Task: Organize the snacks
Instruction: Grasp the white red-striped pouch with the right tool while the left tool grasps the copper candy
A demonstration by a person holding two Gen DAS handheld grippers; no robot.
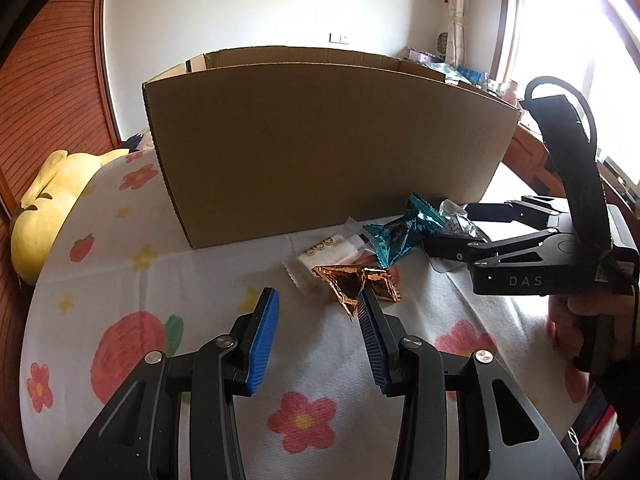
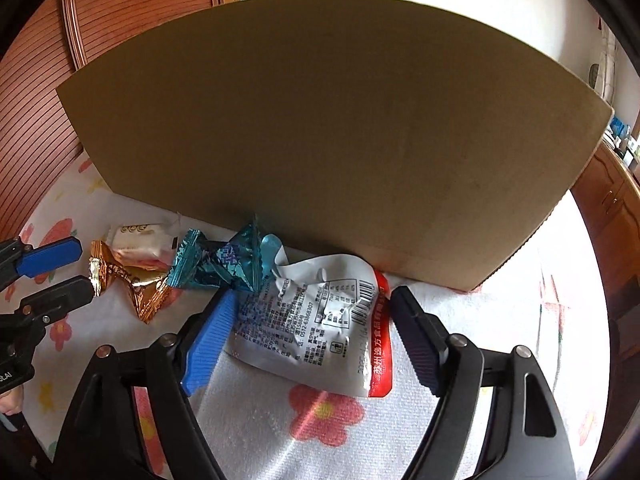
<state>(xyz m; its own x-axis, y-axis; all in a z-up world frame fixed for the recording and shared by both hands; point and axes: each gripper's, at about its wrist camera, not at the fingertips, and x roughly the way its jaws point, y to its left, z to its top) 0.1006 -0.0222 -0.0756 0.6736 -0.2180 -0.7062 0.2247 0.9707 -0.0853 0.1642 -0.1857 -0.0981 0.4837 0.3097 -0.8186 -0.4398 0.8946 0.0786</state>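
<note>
A: Why does the right hand-held gripper [image 2: 308, 320] stand wide, touching nothing?
B: Probably to straddle the crinkled white foil snack packet with a red edge [image 2: 320, 320] lying on the flowered bedsheet [image 2: 280, 432] against the brown cardboard box [image 2: 320, 140].
A: And the left hand-held gripper [image 1: 318, 340]?
B: Half open, empty, beside the gold foil wrapper [image 1: 356, 284].

snack packets [image 2: 312, 320] on the cloth [image 2: 320, 440], before the cardboard box [image 2: 320, 140]

Silver packet [image 2: 320, 320] lying flat, teal candy [image 2: 224, 264] overlapping gold wrapper [image 2: 132, 280] and white bar [image 2: 140, 238], all sitting before upright cardboard box [image 2: 320, 140].
</note>
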